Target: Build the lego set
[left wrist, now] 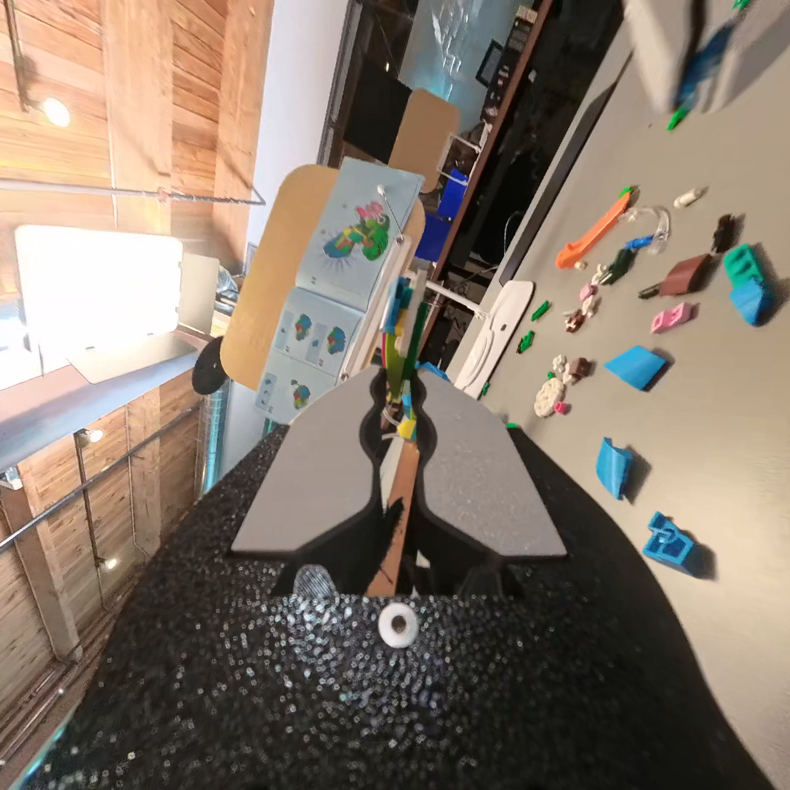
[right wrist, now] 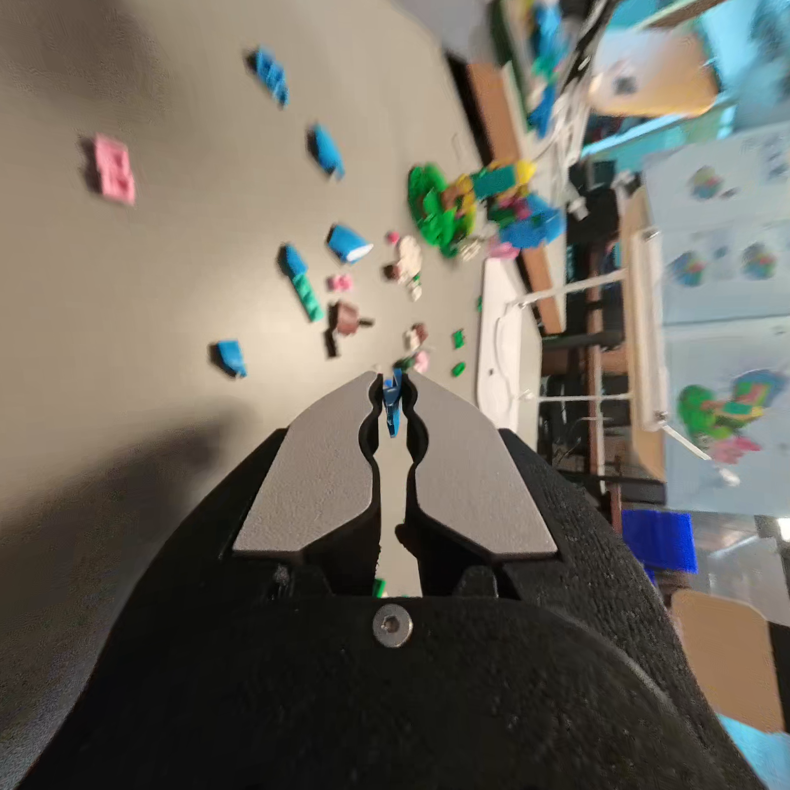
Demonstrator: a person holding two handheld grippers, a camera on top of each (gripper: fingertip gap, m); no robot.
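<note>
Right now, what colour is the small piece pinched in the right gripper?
Blue: the small plastic piece shows best in the right wrist view.

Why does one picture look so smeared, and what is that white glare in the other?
Right wrist view: the loose bricks on the table and the instruction booklet are streaked with motion blur, while the right gripper and its small blue piece stay sharp. Left wrist view: sharper overall, but a bright panel is washed out white, and wide-angle distortion bends the straight edges.

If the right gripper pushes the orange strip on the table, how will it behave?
The orange strip looks thin, long and flat, so it would probably slide, not roll. It seems light; pushed at one end, it may spin. It looks like stiff plastic.
</note>
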